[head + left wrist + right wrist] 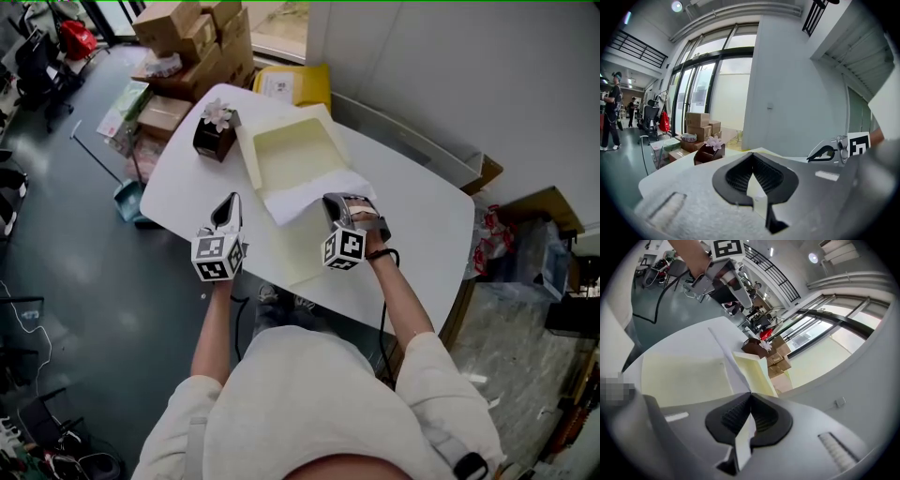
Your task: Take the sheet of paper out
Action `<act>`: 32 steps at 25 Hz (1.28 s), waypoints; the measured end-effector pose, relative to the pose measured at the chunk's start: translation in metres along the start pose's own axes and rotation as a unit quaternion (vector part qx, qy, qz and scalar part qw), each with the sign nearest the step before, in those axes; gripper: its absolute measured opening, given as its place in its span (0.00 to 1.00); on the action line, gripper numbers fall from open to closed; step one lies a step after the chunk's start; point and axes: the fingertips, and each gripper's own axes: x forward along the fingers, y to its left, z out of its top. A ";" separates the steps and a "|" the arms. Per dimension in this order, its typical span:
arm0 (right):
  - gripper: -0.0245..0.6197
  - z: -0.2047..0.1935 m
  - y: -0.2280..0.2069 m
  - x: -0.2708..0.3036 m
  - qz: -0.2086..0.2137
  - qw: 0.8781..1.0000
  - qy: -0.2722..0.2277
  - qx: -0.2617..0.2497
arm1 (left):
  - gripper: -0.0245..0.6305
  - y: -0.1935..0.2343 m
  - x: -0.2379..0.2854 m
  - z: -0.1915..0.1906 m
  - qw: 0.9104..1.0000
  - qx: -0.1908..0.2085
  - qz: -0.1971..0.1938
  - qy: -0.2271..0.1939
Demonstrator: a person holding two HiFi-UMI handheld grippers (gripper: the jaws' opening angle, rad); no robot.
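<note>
A white sheet of paper [314, 192] hangs over the near edge of an open pale yellow box [248, 155] on the white table [422, 234]. My right gripper [336, 200] is shut on the sheet's right part. In the right gripper view the sheet [733, 369] runs from the closed jaws of the right gripper [750, 397] towards the box [754, 371]. My left gripper [230, 201] hovers left of the sheet, apart from it. Its jaws are shut, and the left gripper [752, 161] shows nothing reaching past them.
A pale yellow lid [298, 253] lies flat near the table's front edge. A dark brown box with a flower [215, 131] stands at the table's far left corner. Cardboard boxes [192, 37] and a yellow package [295, 84] sit on the floor beyond.
</note>
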 end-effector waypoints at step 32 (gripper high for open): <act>0.04 0.052 -0.174 -0.032 -0.109 0.836 -0.183 0.506 | 0.04 0.041 0.016 0.096 0.997 0.029 -0.002 -0.066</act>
